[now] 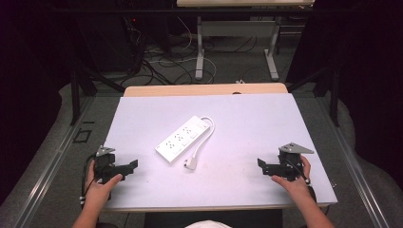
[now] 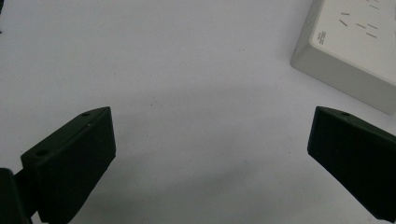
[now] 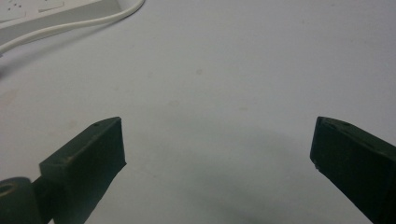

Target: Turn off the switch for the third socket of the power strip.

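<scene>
Resting low over the near edge of the bench, the left claw and the right claw both stand wide, nothing between their jaws, each held in one hand and turned inward toward the middle. In the left gripper view the left claw has bare white surface ahead of it and the near corner of the power strip off to its far right; in the right gripper view the right claw looks at bare surface too, with the strip's cord curving past at the far left.

In the high view the power strip lies diagonally at the middle of the bench, well apart from both claws. Its cord loops round the far end and runs back to the plug, which lies just beside the strip's near end.

To start well, I would steady the strip's body with one claw and take the plug by its sides with the other, approaching low and square so it doesn't skid.

Count: one power strip, one cord, one plug, two claws. The strip seems to have three socket groups, though that is too small to be sure.
</scene>
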`<state>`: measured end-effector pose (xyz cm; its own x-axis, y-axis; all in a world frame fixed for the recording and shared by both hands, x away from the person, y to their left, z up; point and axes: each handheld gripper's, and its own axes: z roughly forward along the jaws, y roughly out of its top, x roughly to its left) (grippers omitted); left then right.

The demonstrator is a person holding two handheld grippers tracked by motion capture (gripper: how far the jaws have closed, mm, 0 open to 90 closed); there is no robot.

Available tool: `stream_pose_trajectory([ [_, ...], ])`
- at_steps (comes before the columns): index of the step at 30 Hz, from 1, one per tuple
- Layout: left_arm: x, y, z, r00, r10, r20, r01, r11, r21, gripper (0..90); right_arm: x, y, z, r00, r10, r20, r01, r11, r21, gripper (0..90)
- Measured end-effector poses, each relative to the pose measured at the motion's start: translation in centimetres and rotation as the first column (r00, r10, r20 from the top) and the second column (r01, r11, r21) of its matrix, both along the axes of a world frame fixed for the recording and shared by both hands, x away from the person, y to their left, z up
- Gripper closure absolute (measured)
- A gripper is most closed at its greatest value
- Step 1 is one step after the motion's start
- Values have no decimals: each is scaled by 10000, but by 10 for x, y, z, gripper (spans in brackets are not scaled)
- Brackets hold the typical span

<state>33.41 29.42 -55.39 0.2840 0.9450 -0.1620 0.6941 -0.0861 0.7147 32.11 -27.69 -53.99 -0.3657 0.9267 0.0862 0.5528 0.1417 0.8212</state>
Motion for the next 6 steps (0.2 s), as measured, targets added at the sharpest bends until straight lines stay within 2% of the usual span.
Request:
stream_pose_trajectory([
  [6,0,0,1,10000,43,6,-43,10000,-1,13,0,-1,0,10000,34,-65,-34,10000,42,25],
])
